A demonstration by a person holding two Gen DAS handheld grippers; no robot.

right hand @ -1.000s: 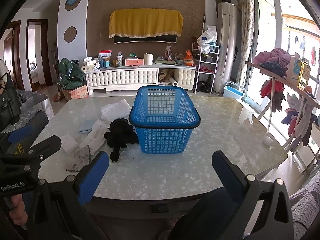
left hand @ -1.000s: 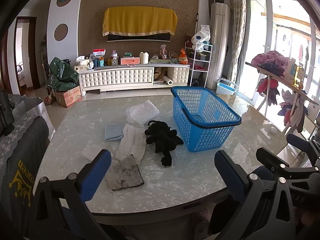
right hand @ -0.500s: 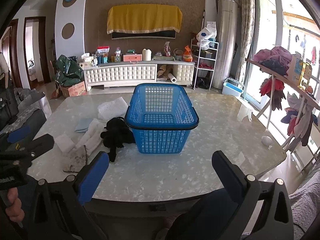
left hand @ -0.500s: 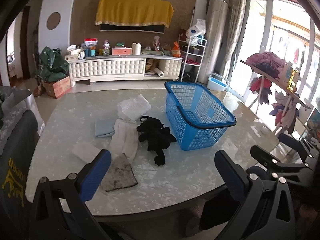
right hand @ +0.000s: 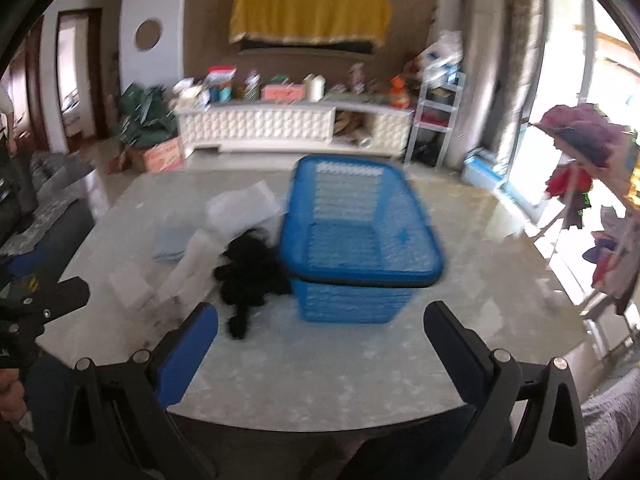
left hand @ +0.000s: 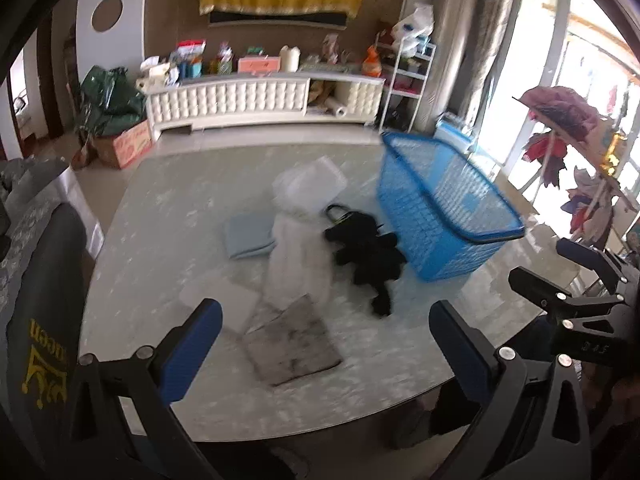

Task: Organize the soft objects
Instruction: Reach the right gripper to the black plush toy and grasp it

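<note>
Basket [right hand: 360, 240] blurred in right view; black soft toy [left hand: 370, 250] touching it.

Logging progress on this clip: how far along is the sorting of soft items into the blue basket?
Nothing looks done: the blue basket appears empty. Nothing is in hand; the left gripper and right gripper are both open above the near table edge. Left on the table: the black plush toy, white towel, grey cloth, light blue cloth and bubble wrap.
</note>
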